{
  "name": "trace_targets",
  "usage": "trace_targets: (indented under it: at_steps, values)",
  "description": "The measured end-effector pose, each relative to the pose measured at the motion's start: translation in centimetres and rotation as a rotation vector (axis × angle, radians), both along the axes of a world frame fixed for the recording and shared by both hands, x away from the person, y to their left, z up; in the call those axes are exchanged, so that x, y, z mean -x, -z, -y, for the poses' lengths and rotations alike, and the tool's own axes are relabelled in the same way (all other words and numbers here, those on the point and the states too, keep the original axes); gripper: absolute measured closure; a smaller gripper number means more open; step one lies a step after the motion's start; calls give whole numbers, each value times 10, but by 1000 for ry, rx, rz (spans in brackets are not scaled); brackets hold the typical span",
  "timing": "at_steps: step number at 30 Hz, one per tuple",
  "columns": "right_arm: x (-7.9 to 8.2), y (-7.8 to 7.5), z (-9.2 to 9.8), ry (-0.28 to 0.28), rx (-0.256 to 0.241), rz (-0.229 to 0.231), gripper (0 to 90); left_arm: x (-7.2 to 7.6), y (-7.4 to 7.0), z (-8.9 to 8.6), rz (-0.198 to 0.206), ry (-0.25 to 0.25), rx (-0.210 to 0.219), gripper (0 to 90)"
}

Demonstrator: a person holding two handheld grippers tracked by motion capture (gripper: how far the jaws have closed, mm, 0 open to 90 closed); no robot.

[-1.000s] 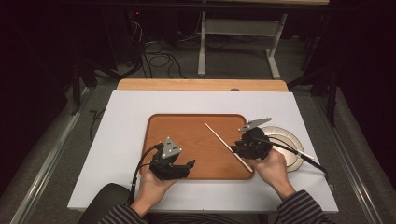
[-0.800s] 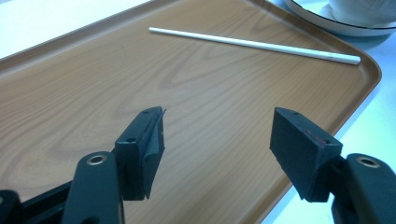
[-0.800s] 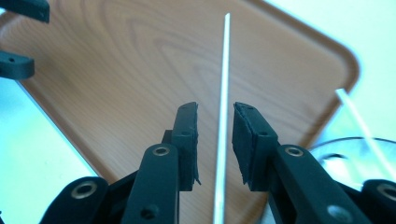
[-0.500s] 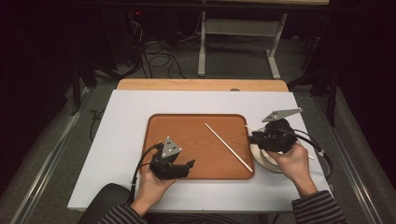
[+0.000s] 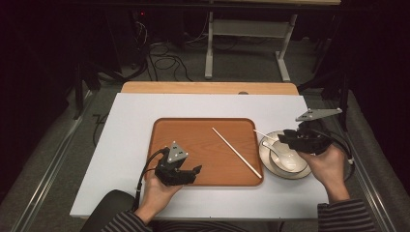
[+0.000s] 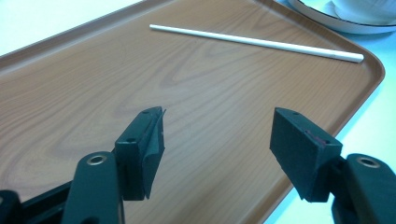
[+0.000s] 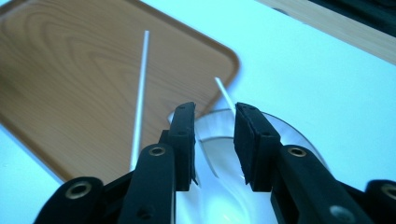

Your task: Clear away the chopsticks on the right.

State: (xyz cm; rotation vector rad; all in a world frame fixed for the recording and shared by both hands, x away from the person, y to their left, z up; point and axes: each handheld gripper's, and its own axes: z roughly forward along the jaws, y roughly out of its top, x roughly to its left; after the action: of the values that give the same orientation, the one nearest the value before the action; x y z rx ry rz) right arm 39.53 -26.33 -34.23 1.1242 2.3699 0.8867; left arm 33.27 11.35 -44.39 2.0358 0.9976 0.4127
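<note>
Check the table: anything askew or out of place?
One chopstick lies slantwise on the tray, while a second thin white stick leans in the bowl with the spoon. The pair is split. Nothing spilled.

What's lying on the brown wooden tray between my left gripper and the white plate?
One white chopstick lies slantwise on the brown wooden tray between the left gripper and the white plate; the high view shows it.

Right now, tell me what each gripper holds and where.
Nothing: the left gripper gapes over the brown wooden tray; the right gripper hovers part-open above the white bowl.
</note>
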Motion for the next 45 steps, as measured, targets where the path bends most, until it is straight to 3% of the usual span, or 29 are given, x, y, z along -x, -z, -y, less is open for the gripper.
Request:
trace_targets:
  at_steps: [4,18,20,23,31,35,36,45]
  values:
    - [0,-3,22,56,0,5,708,0,0,0,-1,0,0,357]
    - [-9,8,61,164,-3,-19,728,-1,-1,-1,0,-2,-3,357]
    - [-10,11,66,176,2,-29,735,-1,-1,-1,0,-2,-3,356]
    - [-10,16,71,200,49,-36,738,-1,0,0,0,-2,-3,357]
    - [-14,33,83,212,76,-111,746,-2,-1,-1,3,-8,0,356]
    - [-15,40,87,227,115,-142,747,-2,-1,-1,4,-9,-1,356]
    - [-16,45,87,225,143,-169,748,-2,-1,-1,5,-9,-2,357]
    - [-21,61,90,209,151,-249,756,-2,-1,-2,6,-10,-1,357]
